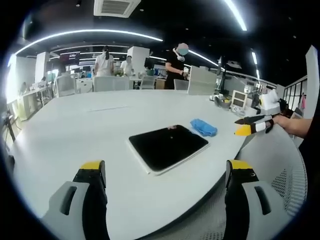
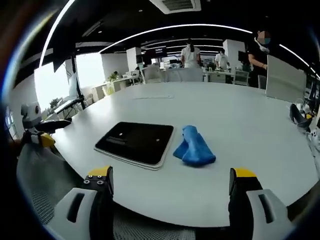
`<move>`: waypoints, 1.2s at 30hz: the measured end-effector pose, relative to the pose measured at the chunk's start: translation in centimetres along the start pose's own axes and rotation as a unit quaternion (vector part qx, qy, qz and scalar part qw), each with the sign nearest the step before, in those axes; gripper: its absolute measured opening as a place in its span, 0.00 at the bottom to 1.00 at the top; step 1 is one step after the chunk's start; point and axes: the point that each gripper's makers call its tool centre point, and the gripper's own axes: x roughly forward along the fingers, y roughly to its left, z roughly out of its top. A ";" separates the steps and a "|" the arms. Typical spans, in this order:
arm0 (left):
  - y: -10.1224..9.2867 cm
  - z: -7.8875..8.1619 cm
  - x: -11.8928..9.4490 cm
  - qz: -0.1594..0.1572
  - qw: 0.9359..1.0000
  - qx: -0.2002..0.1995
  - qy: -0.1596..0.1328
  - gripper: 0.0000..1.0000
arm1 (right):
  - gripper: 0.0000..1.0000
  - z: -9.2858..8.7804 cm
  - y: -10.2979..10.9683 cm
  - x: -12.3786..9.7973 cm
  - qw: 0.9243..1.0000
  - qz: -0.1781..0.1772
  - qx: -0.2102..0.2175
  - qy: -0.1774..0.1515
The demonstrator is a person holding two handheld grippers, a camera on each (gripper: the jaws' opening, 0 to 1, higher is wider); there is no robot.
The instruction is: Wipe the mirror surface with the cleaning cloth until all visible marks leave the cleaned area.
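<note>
No text, label, brand or number can be read in either view. A dark hanging sign (image 2: 156,52) far back in the room carries light marks, and so does the mirror (image 2: 135,141), but they are too small and blurred to make out.

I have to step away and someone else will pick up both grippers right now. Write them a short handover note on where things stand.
Left gripper: open, empty, held back from the table edge.
Right gripper: open, empty, also short of the table, facing the cloth.
Mirror: a dark rectangular panel lying flat on the white table near the front edge.
Cleaning cloth: blue, bunched up, lying on the table just beside the mirror, apart from both grippers.
Done: nothing yet; the cloth is not picked up and no wiping shows.
Left: grasp the cloth, wipe the mirror until its marks are gone, keep both things in sight.
</note>
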 end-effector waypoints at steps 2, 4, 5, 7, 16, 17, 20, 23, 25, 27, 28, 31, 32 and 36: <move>0.0 0.0 0.0 0.001 1.000 0.000 0.000 0.99 | 0.95 0.1 0.1 0.0 1.000 0.004 0.002 -0.005; -0.1 0.0 0.0 -0.001 1.000 0.001 0.002 0.99 | 0.95 0.1 0.1 0.0 1.000 0.000 0.001 -0.001; -0.1 0.0 0.0 -0.002 1.000 0.002 0.002 0.99 | 0.95 0.0 0.0 0.1 1.000 -0.007 -0.008 0.004; -0.2 0.0 0.0 -0.005 1.000 0.002 0.003 0.99 | 0.95 0.0 -0.3 0.0 1.000 -0.015 -0.009 0.004; -0.1 0.4 -0.2 0.008 1.000 -0.008 -0.003 0.99 | 0.94 0.0 0.2 0.0 1.000 -0.001 -0.008 0.003; 0.0 0.6 -0.3 0.009 1.000 -0.011 -0.004 0.99 | 0.94 0.0 0.3 0.0 1.000 0.003 -0.007 0.002; -0.8 1.5 -0.4 0.006 1.000 0.003 -0.009 0.99 | 0.93 0.3 0.4 0.0 1.000 0.003 -0.008 -0.006; -1.6 1.9 0.0 -0.005 0.999 0.049 -0.013 0.99 | 0.93 0.3 0.2 0.0 1.000 -0.003 -0.005 -0.006; -0.8 0.3 0.2 0.008 0.998 0.065 0.022 0.99 | 0.93 0.2 0.1 0.0 1.000 -0.005 -0.003 -0.005; -0.3 -0.1 0.4 0.016 0.995 0.093 0.030 0.99 | 0.93 0.2 0.2 0.0 1.000 -0.003 -0.003 -0.003; -0.1 -0.3 0.6 0.015 0.996 0.087 0.034 0.99 | 0.93 0.2 0.3 0.0 1.000 -0.001 -0.002 -0.005; -0.4 0.0 0.4 0.007 0.998 0.059 0.024 0.99 | 0.93 0.3 0.5 -0.1 1.000 0.002 0.001 -0.007; -0.1 0.3 0.3 0.014 0.998 0.062 0.015 0.99 | 0.93 0.3 0.6 -0.1 1.000 0.004 0.000 -0.006; 0.3 0.6 0.1 0.025 0.999 0.042 0.002 0.99 | 0.93 0.2 0.8 -0.2 1.000 0.009 0.001 -0.003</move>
